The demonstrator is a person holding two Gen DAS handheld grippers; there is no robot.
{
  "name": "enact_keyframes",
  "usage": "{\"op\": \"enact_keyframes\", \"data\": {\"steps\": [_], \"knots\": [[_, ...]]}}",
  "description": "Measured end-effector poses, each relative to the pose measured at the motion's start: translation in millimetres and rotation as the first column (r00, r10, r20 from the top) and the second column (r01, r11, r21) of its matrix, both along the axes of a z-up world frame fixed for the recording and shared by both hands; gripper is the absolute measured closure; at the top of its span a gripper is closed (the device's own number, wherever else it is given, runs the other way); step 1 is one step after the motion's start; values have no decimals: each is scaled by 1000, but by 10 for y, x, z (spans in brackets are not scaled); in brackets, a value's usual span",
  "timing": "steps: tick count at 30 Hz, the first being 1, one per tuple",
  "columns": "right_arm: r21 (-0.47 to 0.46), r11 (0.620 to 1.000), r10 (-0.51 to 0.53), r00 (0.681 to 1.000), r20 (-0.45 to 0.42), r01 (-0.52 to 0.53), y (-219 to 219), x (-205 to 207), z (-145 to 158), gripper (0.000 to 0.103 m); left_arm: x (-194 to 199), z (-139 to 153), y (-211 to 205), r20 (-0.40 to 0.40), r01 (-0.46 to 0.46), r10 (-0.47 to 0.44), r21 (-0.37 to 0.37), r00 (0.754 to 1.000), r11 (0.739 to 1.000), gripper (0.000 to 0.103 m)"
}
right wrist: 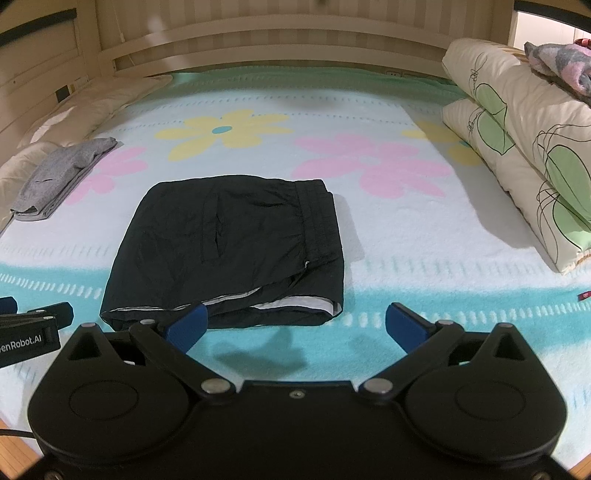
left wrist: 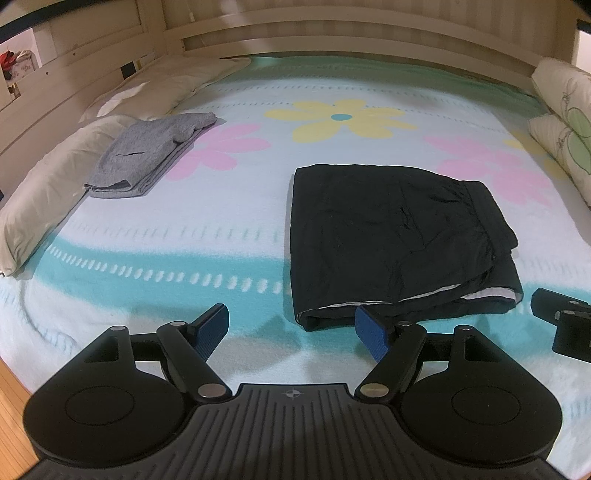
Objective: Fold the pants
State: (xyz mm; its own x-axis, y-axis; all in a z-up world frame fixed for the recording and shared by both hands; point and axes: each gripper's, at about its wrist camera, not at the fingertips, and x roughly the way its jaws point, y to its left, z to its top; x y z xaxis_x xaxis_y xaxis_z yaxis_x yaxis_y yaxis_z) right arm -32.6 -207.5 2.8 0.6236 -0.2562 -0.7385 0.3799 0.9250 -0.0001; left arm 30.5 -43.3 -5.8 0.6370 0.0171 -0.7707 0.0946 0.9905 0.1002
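A bed fills both views, covered by a blanket (left wrist: 229, 229) in white and turquoise with big yellow and pink flowers. A pale wooden headboard (left wrist: 332, 33) runs along the far side. Plain pillows (left wrist: 48, 184) line the left edge; a floral quilt (right wrist: 524, 147) is stacked at the right. The black pants (right wrist: 229, 251) lie folded in a neat rectangle near the front edge, with grey pants (left wrist: 147, 155) folded by the pillows. The left gripper (left wrist: 291, 332) and right gripper (right wrist: 295, 325) hover just before the black pants, jaws spread, holding nothing.
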Motion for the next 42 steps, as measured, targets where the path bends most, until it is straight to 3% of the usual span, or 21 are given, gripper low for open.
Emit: {"op": "enact_keyframes", "data": {"steps": [42], "knots": [[0,1000,2,1000,-8,-2,-7,9,-6,1,-18,-12,35,-2,15,-15,6,1000,1000,29]]}}
